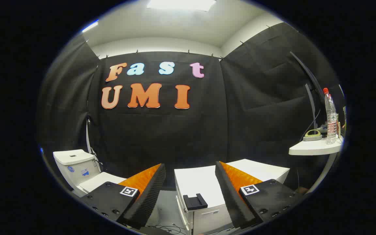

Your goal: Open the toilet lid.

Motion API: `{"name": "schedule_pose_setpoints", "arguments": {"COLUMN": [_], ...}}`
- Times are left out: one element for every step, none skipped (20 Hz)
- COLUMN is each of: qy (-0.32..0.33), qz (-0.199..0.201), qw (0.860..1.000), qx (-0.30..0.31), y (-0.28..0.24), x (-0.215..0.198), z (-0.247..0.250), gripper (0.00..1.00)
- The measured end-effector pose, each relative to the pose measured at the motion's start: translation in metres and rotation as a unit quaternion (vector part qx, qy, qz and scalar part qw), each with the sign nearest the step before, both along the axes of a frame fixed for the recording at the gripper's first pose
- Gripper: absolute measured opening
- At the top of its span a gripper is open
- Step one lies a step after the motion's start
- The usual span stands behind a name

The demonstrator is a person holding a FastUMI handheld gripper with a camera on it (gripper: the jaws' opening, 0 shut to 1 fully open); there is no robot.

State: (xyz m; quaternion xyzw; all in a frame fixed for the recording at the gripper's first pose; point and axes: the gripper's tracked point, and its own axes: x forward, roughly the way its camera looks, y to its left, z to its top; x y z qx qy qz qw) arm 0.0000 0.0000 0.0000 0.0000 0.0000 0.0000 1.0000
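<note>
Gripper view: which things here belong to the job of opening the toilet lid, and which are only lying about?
For the job:
- toilet, beyond the left finger, lid shut
- claw, open, holding nothing

Lying about:
- white cabinet ahead, between the fingers, a black bracket on its front edge
- white shelf with a water bottle and a tape roll

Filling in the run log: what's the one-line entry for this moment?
gripper: open, holding nothing | toilet: left of jaws, apart | toilet lid: down | white cabinet: just ahead

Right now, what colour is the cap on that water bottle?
Red, seen in the gripper view: the water bottle stands on the white shelf, far from the open gripper.
</note>
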Motion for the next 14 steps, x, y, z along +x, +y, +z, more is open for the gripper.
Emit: {"name": "schedule_pose_setpoints", "arguments": {"qy": [0.002,0.002,0.002,0.002,0.002,0.002,0.003,0.003,0.004,0.005,0.005,0.006,0.006,0.005], "qz": [0.0,-0.001,-0.001,-0.002,-0.001,0.0,0.001,0.002,0.003,0.003,0.004,0.004,0.003,0.003], "qw": [1.0,1.0,1.0,1.0,1.0,1.0,1.0,1.0,1.0,1.0,1.0,1.0,1.0,1.0], "qx": [0.001,0.002,0.003,0.002,0.002,0.002,0.002,0.003,0.003,0.004,0.004,0.004,0.005,0.005], "y": [0.0001,0.0,-0.0009,-0.0007,-0.0003,0.0004,0.0012,0.002,0.0024,0.0026,0.0034,0.0032,0.0031,0.003], "x": [0.0004,0.0005,0.0002,-0.0001,0.0002,-0.0001,-0.0004,-0.0001,0.0005,-0.0001,0.001,0.0005,0.0001,0.0003], "z": [-0.0002,-0.0011,-0.0002,-0.0005,0.0,-0.0007,-0.0007,-0.0013,-0.0008,-0.0019,-0.0012,-0.0016,-0.0015,-0.0014], "gripper": [0.98,0.98,0.98,0.98,0.98,0.98,0.98,0.98,0.98,0.98,0.98,0.98,0.98,0.98]}}
